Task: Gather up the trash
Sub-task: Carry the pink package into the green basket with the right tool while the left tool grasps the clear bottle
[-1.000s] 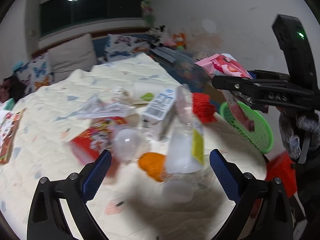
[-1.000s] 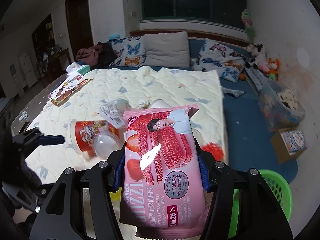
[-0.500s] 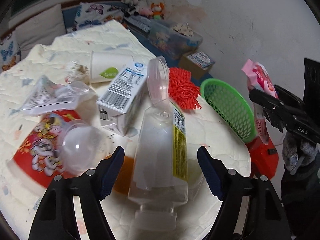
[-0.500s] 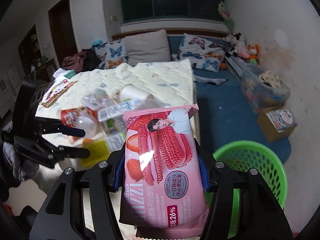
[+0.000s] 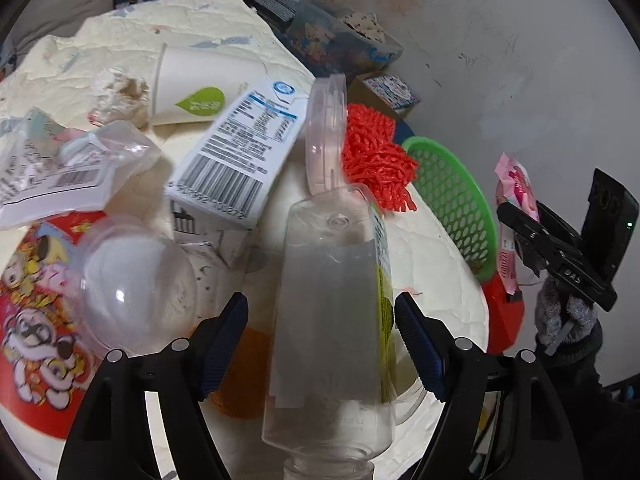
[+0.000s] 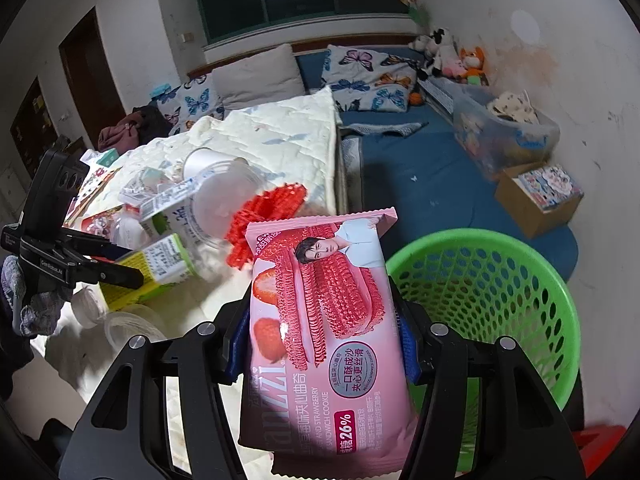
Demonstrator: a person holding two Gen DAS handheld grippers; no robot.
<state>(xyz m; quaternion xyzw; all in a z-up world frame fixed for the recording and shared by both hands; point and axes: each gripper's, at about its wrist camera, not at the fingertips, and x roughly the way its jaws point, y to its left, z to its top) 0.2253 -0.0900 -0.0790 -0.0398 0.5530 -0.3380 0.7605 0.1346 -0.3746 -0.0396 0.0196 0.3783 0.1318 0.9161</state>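
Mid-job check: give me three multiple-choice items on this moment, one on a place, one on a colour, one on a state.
1. The clear bottle lies:
A. in the basket
B. between the left gripper's fingers
C. on the floor

2. The basket is:
A. green
B. blue
C. white

3. The right gripper is:
A. open, holding nothing
B. shut on the cookie pack
C. shut on a cup

Key: 1 B, a finger stands either side of the bottle, gaps showing; 2 A, green mesh wall; 3 B, fingers press both pack edges.

Both grippers, left gripper (image 5: 322, 336) and right gripper (image 6: 322, 344), are black frames with ribbed blue pads (image 5: 224, 340), silver screws, grey knit gloves (image 5: 560, 312).
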